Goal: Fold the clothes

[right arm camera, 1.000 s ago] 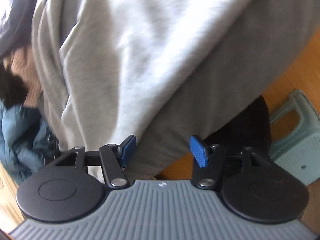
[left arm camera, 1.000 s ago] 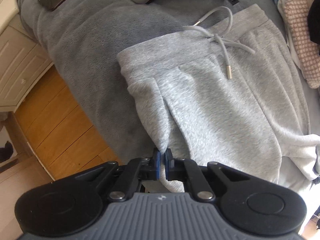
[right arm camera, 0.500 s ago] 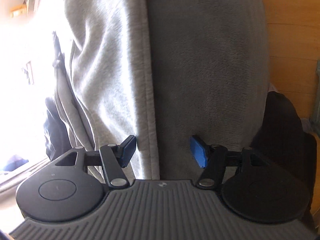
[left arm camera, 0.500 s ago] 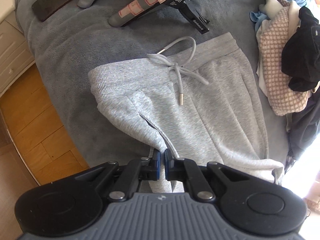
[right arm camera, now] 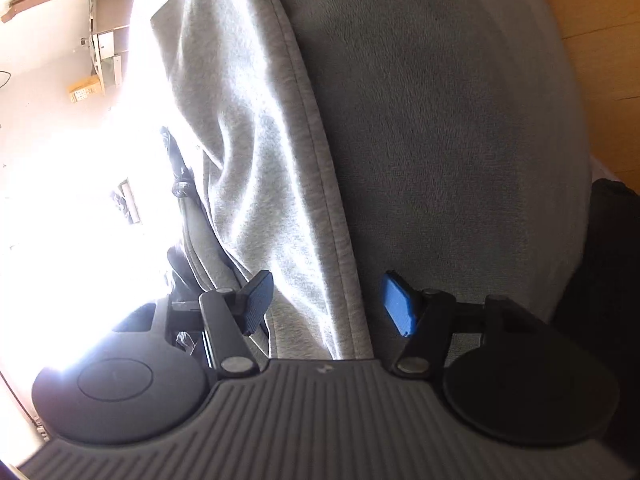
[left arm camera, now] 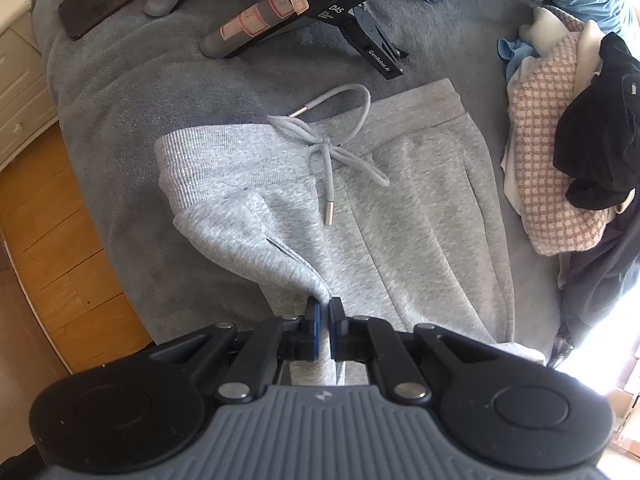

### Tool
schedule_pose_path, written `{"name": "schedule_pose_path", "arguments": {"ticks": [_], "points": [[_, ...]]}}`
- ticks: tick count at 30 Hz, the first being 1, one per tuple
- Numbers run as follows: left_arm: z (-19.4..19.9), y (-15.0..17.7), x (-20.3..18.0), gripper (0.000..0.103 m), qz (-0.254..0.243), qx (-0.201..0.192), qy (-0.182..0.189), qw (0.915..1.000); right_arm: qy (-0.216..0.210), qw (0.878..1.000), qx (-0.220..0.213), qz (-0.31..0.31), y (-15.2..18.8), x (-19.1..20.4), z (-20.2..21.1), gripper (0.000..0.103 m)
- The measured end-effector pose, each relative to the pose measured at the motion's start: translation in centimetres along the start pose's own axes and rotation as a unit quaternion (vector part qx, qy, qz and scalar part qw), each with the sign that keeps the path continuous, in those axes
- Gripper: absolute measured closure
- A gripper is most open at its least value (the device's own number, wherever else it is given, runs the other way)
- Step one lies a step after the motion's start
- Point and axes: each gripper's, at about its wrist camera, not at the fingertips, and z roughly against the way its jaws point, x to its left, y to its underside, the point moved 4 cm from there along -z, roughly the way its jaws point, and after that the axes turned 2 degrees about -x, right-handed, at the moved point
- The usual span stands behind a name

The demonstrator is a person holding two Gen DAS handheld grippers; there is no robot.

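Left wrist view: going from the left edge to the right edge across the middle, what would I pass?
Wooden floor → grey blanket → grey sweatpants → pink checked cloth → black garment.

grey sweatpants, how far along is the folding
Early. Done: the light grey drawstring sweatpants lie spread on the grey fleece blanket. In hand: the left gripper pinches their side edge, while the right gripper is open over a hem. Left: all folds, plus the pink checked garment.
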Motion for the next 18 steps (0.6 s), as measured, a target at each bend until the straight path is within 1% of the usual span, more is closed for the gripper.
{"name": "schedule_pose_path", "arguments": {"ticks": [2, 6, 7, 8, 9, 10, 11, 13, 15, 18], "points": [[-0.1, 0.0, 0.0, 0.098, 0.004, 0.0, 0.0, 1.0, 0.006, 1.0, -0.008, 0.0, -0.9, -0.2, -0.3, 0.043], [-0.2, -0.1, 0.0, 0.098, 0.006, -0.002, 0.0, 1.0, 0.002, 1.0, -0.018, -0.007, -2.5, -0.3, -1.5, 0.045], [-0.2, -0.1, 0.0, 0.098, 0.007, -0.003, 0.0, 1.0, -0.01, 1.0, -0.014, -0.006, -2.6, 0.1, -1.8, 0.047], [-0.3, -0.1, 0.0, 0.098, 0.007, -0.003, -0.001, 1.0, -0.023, 1.0, -0.01, -0.005, -2.7, 0.5, -2.1, 0.056], [-0.3, -0.1, 0.1, 0.098, 0.007, -0.004, -0.001, 1.0, -0.045, 0.999, -0.003, 0.0, -2.7, 1.1, -2.3, 0.058], [-0.3, -0.1, 0.2, 0.098, 0.008, -0.005, -0.001, 1.0, -0.054, 0.998, 0.002, 0.012, -2.7, 1.7, -2.5, 0.058], [-0.4, -0.1, 0.3, 0.098, 0.01, -0.005, -0.001, 0.9999, -0.045, 0.999, 0.001, 0.026, -2.8, 2.0, -2.8, 0.057], [-0.6, 0.0, 0.6, 0.098, 0.016, -0.005, -0.003, 0.9999, -0.009, 1.0, -0.002, 0.024, -3.4, 1.3, -3.5, 0.057], [-0.7, 0.0, 1.0, 0.098, 0.018, -0.006, -0.009, 0.9998, -0.003, 1.0, -0.002, 0.008, -3.9, 0.5, -4.2, 0.058], [-1.0, 0.0, 1.6, 0.098, 0.021, -0.007, -0.016, 0.9996, -0.01, 0.999, 0.03, 0.02, -3.7, 0.8, -5.3, 0.057]]}}
